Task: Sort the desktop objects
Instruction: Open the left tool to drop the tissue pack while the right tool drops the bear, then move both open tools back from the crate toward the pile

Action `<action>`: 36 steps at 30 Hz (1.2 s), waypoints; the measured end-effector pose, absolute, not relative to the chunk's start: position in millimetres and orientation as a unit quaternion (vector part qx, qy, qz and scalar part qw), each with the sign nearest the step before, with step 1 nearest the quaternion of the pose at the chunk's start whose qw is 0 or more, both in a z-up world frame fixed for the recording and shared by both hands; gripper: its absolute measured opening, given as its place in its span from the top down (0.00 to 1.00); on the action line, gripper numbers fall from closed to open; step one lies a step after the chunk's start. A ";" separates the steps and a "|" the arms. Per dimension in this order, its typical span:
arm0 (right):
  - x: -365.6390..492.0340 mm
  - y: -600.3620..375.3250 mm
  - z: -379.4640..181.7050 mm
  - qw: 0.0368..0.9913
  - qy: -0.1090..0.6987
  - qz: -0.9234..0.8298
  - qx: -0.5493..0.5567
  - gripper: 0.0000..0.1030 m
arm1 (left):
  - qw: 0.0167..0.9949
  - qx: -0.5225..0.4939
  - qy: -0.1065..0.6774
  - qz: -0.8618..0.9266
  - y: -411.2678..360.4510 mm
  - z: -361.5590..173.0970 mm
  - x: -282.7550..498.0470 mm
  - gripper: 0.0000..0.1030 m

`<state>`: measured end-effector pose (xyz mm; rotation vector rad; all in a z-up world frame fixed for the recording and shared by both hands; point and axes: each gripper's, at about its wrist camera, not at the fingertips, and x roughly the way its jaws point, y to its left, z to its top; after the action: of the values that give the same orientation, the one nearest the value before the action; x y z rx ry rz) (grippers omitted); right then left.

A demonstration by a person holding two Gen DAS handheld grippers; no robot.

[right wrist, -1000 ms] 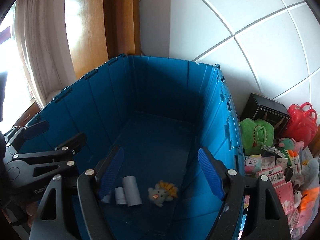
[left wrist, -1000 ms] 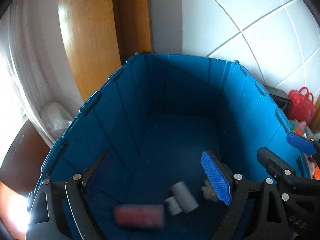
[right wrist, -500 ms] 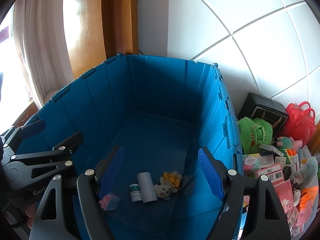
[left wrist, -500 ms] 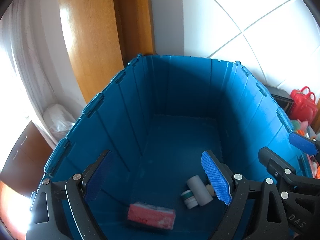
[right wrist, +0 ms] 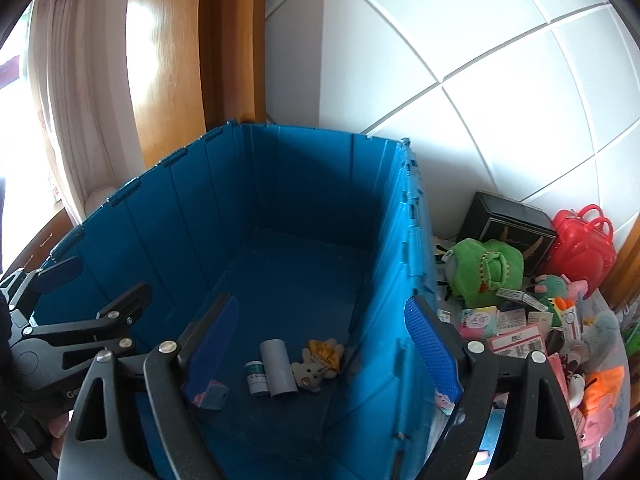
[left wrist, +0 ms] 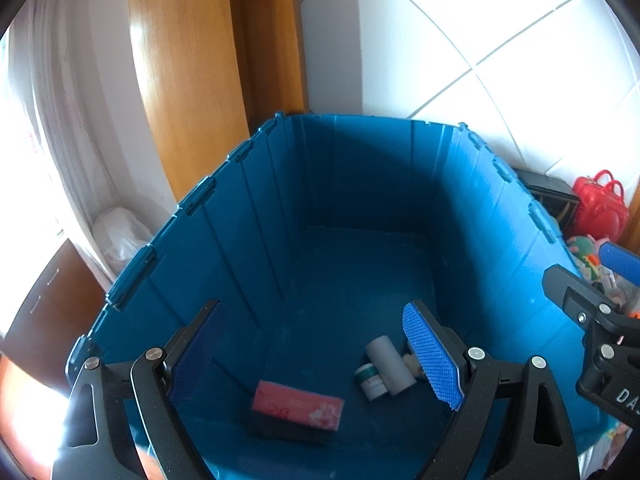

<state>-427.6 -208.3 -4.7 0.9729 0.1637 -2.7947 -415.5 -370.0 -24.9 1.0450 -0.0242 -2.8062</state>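
Flat pink rectangular packet (left wrist: 298, 403), soft-edged with a paler printed patch, lies on the floor of the deep blue ribbed plastic crate (left wrist: 248, 240), near the left wall, long axis running left-right across the left wrist view. Just right of it, apart: a smooth grey cylinder (right wrist: 277, 367) lying on its side, axis pointing toward the far wall, a small white green-banded bottle (right wrist: 257, 377) touching it, and a small cream plush toy (right wrist: 309, 375). Left gripper (left wrist: 318, 360) and right gripper (right wrist: 320, 350) hang over the crate, fingers spread wide, holding nothing.
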 end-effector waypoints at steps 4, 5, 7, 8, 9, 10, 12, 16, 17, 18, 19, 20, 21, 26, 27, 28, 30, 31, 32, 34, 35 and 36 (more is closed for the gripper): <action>-411.0 -197.7 1.1 0.082 0.051 -0.943 0.318 0.17 | 0.066 0.340 -0.011 -0.938 -358.6 -19.2 -398.9 0.12; -405.7 -194.1 2.3 0.080 0.050 -0.944 0.316 0.17 | 0.064 0.338 -0.012 -0.939 -354.4 -17.8 -394.3 0.12; -394.5 -185.3 4.8 0.076 0.048 -0.946 0.312 0.17 | 0.060 0.335 -0.015 -0.940 -345.2 -15.3 -386.1 0.12; -389.4 -179.7 6.0 0.074 0.047 -0.947 0.311 0.17 | 0.057 0.334 -0.017 -0.941 -340.3 -14.1 -382.4 0.12; -384.1 -173.4 7.3 0.071 0.046 -0.947 0.309 0.17 | 0.054 0.332 -0.018 -0.942 -333.7 -12.6 -378.2 0.12; -379.8 -167.6 8.6 0.069 0.045 -0.948 0.308 0.17 | 0.050 0.330 -0.020 -0.943 -327.0 -11.1 -374.0 0.12; -368.0 -149.7 11.1 0.062 0.040 -0.949 0.306 0.17 | 0.042 0.326 -0.023 -0.944 -311.3 -7.9 -364.9 0.12; -346.4 -112.2 14.0 0.047 0.033 -0.952 0.302 0.17 | 0.025 0.321 -0.031 -0.946 -274.7 -4.4 -351.4 0.12; -340.7 -101.6 13.9 0.044 0.031 -0.952 0.301 0.17 | 0.021 0.320 -0.032 -0.947 -264.4 -3.8 -347.1 0.12; -334.9 -90.8 13.6 0.040 0.030 -0.952 0.301 0.17 | 0.017 0.319 -0.032 -0.947 -254.2 -3.2 -342.8 0.12; -329.2 -80.6 12.6 0.037 0.027 -0.952 0.302 0.17 | 0.012 0.318 -0.033 -0.948 -243.9 -2.6 -338.5 0.12; -323.0 -68.0 11.3 0.033 0.024 -0.952 0.302 0.17 | 0.009 0.316 -0.034 -0.948 -231.8 -1.9 -332.9 0.12; -315.1 -52.0 9.4 0.027 0.020 -0.952 0.303 0.17 | 0.005 0.314 -0.035 -0.949 -219.7 -1.3 -327.3 0.12; -281.7 18.7 -4.4 0.001 0.002 -0.950 0.311 0.04 | -0.022 0.307 -0.044 -0.950 -155.6 -3.5 -298.4 0.12; -275.5 32.1 -7.6 -0.004 0.000 -0.950 0.314 0.01 | -0.029 0.308 -0.045 -0.950 -139.9 -6.6 -292.7 0.12; -267.1 49.4 -12.2 -0.010 -0.003 -0.948 0.317 0.00 | -0.036 0.309 -0.047 -0.949 -124.1 -9.7 -287.0 0.12; -252.6 81.1 -20.7 -0.022 -0.011 -0.946 0.323 0.00 | -0.049 0.314 -0.047 -0.947 -98.5 -16.7 -279.0 0.12; -245.9 96.9 -25.0 -0.029 -0.016 -0.945 0.327 0.00 | -0.055 0.317 -0.047 -0.946 -85.0 -21.9 -274.5 0.12; -239.1 112.7 -29.3 -0.036 -0.020 -0.943 0.330 0.00 | -0.062 0.321 -0.048 -0.944 -71.4 -27.2 -270.0 0.12; -226.2 143.7 -39.3 -0.051 -0.029 -0.939 0.338 0.00 | -0.075 0.330 -0.054 -0.939 -46.1 -40.0 -261.6 0.12; -220.0 158.7 -45.1 -0.060 -0.034 -0.937 0.343 0.00 | -0.082 0.335 -0.057 -0.937 -33.5 -46.4 -257.5 0.12; -213.9 173.8 -50.8 -0.068 -0.039 -0.934 0.347 0.00 | -0.085 0.341 -0.061 -0.934 -24.0 -53.3 -254.8 0.12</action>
<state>-213.9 173.8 -50.8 1.1410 -0.1270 -3.0711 -254.8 -24.0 -53.3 1.1346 -0.2039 -3.1050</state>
